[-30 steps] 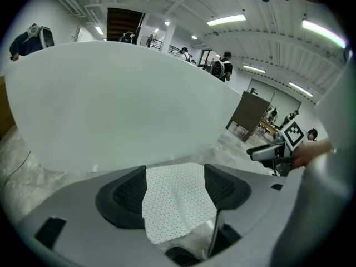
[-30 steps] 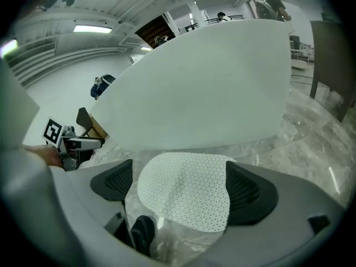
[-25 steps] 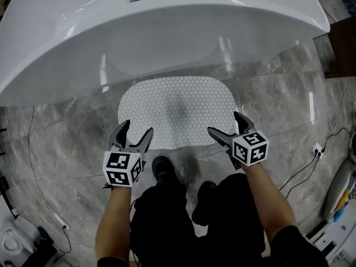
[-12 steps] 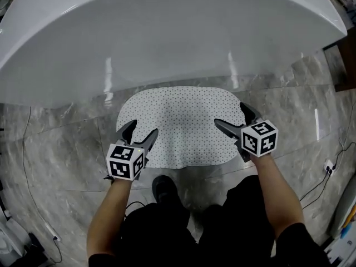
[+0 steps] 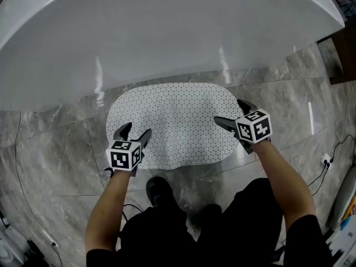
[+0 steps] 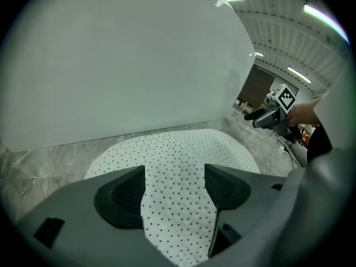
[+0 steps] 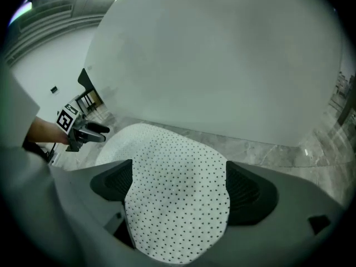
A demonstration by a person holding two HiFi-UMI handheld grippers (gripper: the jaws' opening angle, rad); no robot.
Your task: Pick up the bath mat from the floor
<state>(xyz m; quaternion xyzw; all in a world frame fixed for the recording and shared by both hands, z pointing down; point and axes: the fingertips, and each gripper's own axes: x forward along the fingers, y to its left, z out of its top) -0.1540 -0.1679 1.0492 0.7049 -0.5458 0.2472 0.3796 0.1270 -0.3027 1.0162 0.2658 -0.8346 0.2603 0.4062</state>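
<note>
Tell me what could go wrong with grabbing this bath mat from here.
1. The bath mat lies flat on the glossy tile floor. The open left gripper and right gripper may skid over it without catching an edge.
2. The bathtub stands close behind the mat's far edge, so a lift could bump a gripper against it.
</note>
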